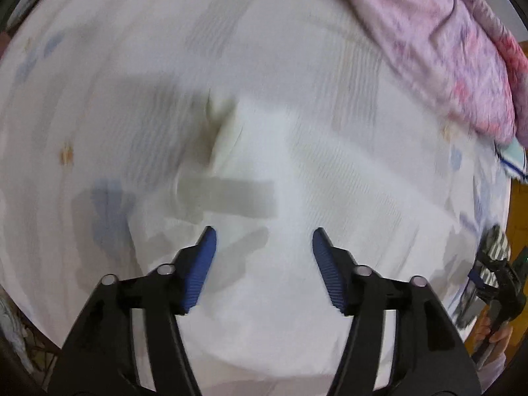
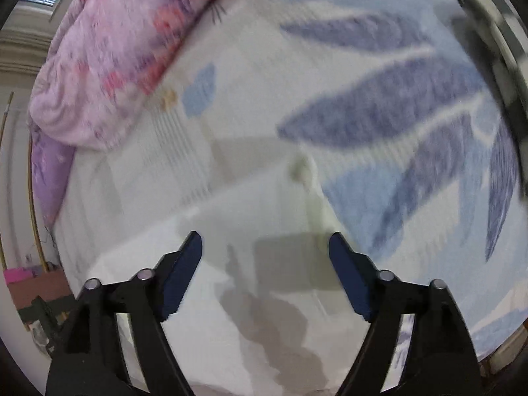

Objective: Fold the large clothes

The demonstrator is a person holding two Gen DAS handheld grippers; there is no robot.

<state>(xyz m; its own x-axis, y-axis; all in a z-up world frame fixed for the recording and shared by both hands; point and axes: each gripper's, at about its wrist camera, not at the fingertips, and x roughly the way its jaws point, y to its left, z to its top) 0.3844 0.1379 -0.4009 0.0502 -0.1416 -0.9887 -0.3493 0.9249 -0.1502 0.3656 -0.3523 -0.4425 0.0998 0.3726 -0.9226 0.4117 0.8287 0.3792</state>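
Left wrist view: I am hovering my left claw (image 1: 264, 241) with jaws wide apart and gripping nothing, over the white garment (image 1: 297, 171) lying flat on the bed sheet (image 1: 66, 66), well clear of the pink quilt (image 1: 445, 49). It looks light, soft and limp; a corner or hem seems the best hold.

Right wrist view: I am holding my right claw (image 2: 264, 244) spread and empty above the garment's edge (image 2: 247, 198), below the quilt (image 2: 109, 59).
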